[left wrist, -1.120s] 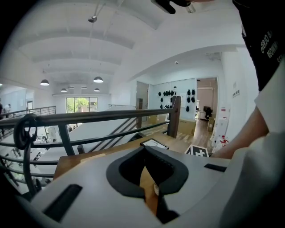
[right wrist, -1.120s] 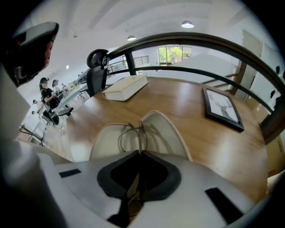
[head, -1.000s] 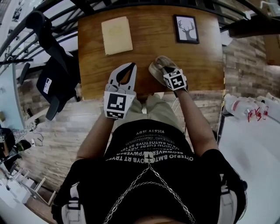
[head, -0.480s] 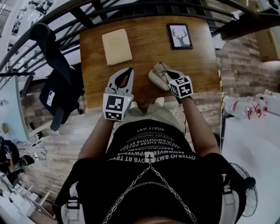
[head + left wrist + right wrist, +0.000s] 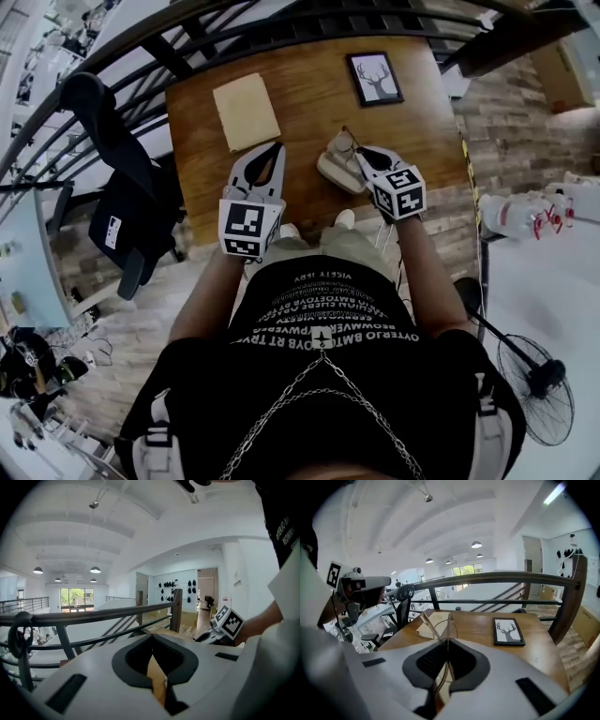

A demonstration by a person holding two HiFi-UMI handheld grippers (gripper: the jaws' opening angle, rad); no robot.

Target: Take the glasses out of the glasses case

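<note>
Basically done: the glasses [image 5: 448, 620] are pinched by their thin wire frame in the closed jaws of the right gripper [image 5: 445, 644], up over the beige glasses case [image 5: 334, 169] at the near edge of the wooden table [image 5: 309, 103]. We judge them clear of the case, though the head view is too small to confirm. The left gripper [image 5: 152, 637] is closed on nothing, just left of the case. Remaining: set the glasses down.

The table [image 5: 309, 112] is brown, the glasses case [image 5: 335, 166] beige
</note>
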